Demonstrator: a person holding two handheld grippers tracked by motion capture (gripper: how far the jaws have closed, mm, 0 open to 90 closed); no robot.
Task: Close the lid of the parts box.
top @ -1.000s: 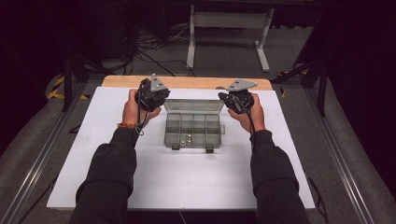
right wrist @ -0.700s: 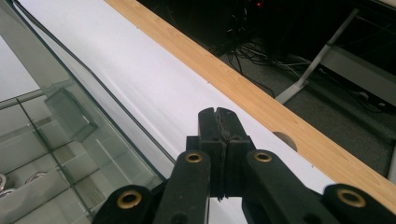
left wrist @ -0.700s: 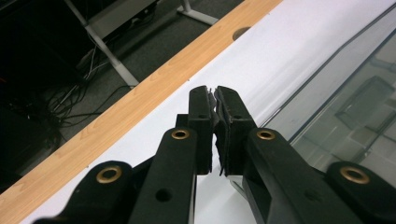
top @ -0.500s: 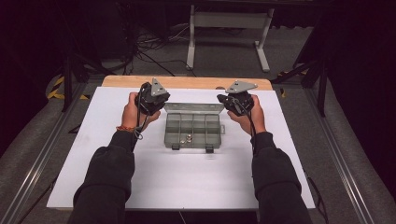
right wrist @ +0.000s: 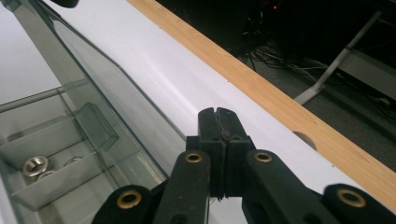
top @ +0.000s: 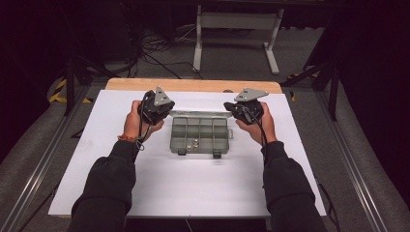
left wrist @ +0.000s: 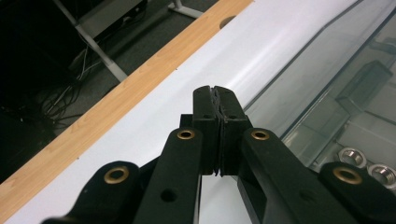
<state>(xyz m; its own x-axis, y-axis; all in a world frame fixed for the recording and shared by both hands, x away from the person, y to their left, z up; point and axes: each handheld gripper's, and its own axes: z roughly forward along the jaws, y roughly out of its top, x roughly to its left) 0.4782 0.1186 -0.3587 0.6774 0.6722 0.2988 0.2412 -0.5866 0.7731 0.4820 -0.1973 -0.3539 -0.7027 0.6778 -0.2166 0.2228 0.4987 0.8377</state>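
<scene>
You hold the left hand-held gripper (top: 155,105) at the left end of the clear compartment box (top: 199,135) and the right hand-held gripper (top: 243,108) at its right end. Both have the jaws fully closed, pad against pad, with nothing between them; the two gripper views show this clearly.

The box stands in the middle of the white bench (top: 96,159), with its long axis running from your left to your right. Its transparent lid (top: 199,114) is open and stands up along the far edge of the box. A few metal nuts (top: 192,143) lie in a compartment of the near row.

The relation that matters now is this: the lid lies between the two grippers, inward from each one. From the left hand-held gripper (left wrist: 215,100) the lid (left wrist: 322,65) is just beside the tips, toward the right of that view. From the right hand-held gripper (right wrist: 216,122) the lid (right wrist: 112,100) is just beside the tips too, toward the left of that view. Both hands look about equally near to it, one at each end of the long axis. I judge that the coming move is on the lid, probably to fold it down toward you, and the closed tips must first come behind its far face
</scene>
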